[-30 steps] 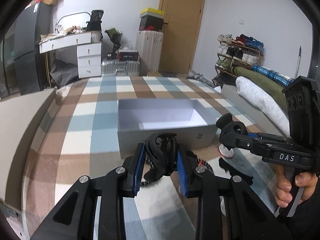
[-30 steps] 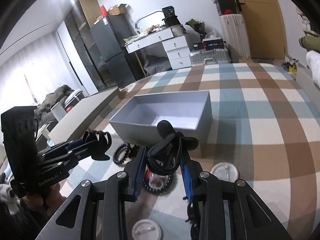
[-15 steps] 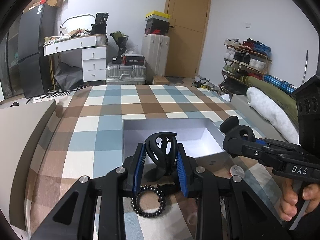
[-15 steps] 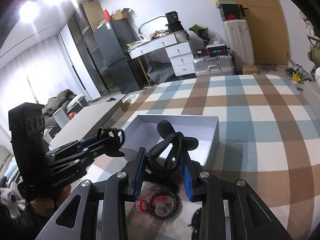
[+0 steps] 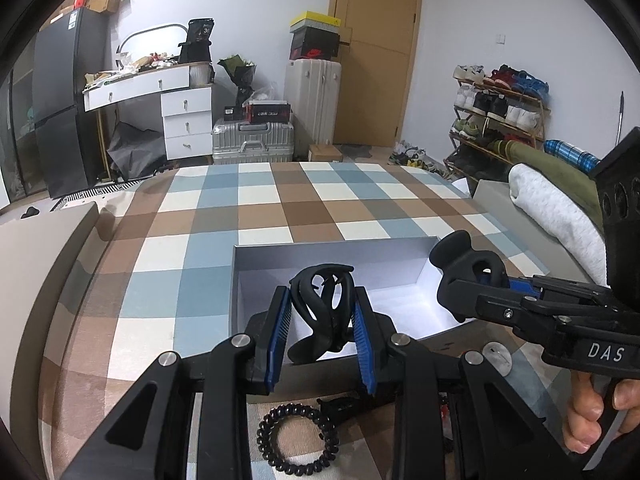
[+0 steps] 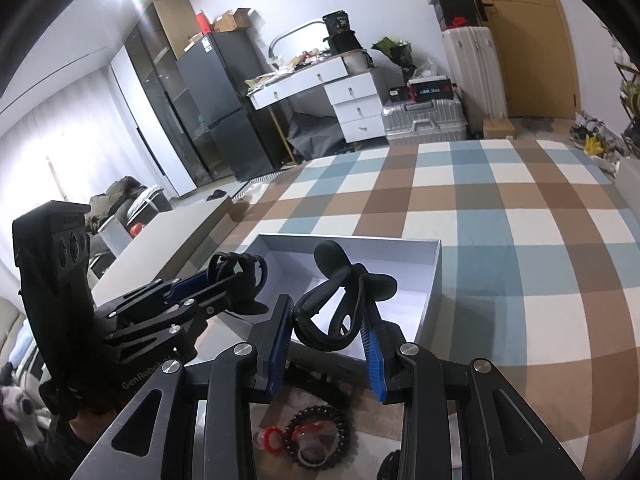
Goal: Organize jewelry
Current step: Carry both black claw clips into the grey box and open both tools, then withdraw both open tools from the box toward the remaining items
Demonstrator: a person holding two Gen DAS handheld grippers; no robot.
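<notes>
My left gripper (image 5: 322, 322) is shut on a black hair claw clip (image 5: 322, 312) and holds it over the near edge of an open grey box (image 5: 264, 252) with a white floor. My right gripper (image 6: 330, 320) is shut on a second black claw clip (image 6: 344, 300) above the same box (image 6: 434, 280). In the left wrist view the right gripper (image 5: 468, 280) hangs over the box's right side. In the right wrist view the left gripper (image 6: 240, 276) is at the box's left edge. A black spiral hair tie (image 5: 298, 438) lies below my left gripper.
The box sits on a checked blue, brown and white cover (image 5: 280, 200). A black bead bracelet (image 6: 320, 436), a red ring (image 6: 272, 438) and a round badge (image 5: 496, 354) lie near me. A grey ledge (image 5: 36, 248) runs on the left; bedding (image 5: 552, 204) on the right.
Both grippers have risen and moved forward with their clips, from in front of the box to above it. The box now shows from above and the loose jewelry has dropped below the fingers.
</notes>
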